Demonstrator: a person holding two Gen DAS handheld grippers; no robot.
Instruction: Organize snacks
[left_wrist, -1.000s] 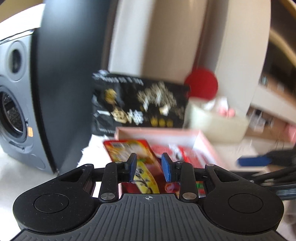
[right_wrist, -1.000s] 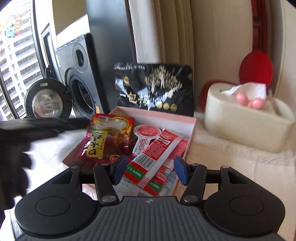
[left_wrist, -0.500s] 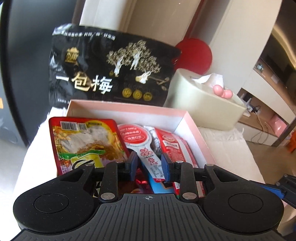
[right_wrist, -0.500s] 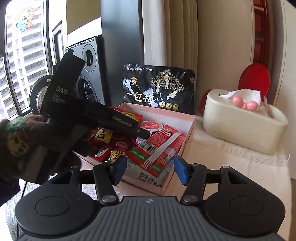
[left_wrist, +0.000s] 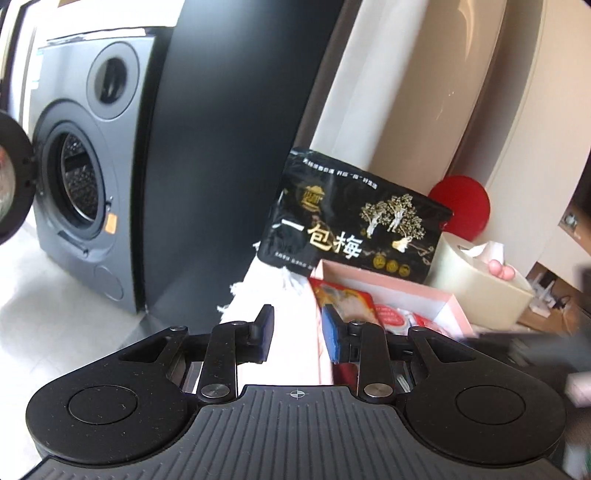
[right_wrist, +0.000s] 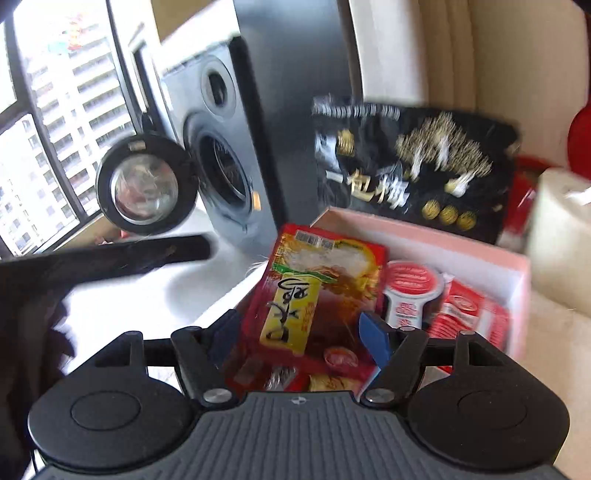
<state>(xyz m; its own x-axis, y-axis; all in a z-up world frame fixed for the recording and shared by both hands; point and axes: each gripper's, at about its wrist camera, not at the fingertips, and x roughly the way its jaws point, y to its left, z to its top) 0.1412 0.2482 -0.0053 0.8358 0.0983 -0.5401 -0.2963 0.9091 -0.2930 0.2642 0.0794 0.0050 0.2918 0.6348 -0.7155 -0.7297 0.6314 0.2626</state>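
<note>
Between right gripper (right_wrist: 300, 338) jaws, red snack packet (right_wrist: 317, 291).

Glossy snack wrappers in a matt pink box, dark metal and plastic around them.

The red snack packet (right_wrist: 325, 291) is shiny crinkled film; the black plum bag (left_wrist: 354, 221) at the far side is glossy foil-like plastic with gold print. The pink box (right_wrist: 517, 280) looks like smooth matt cardboard, white inside. The washing machine (left_wrist: 85, 177) at far left has a satin grey metal shell. The left gripper (left_wrist: 297, 338) and the right gripper (right_wrist: 301, 339) are matt black plastic with ribbed housings, steel pins and blue rubbery pads. White fringed cloth (left_wrist: 266, 291) looks rough.
</note>
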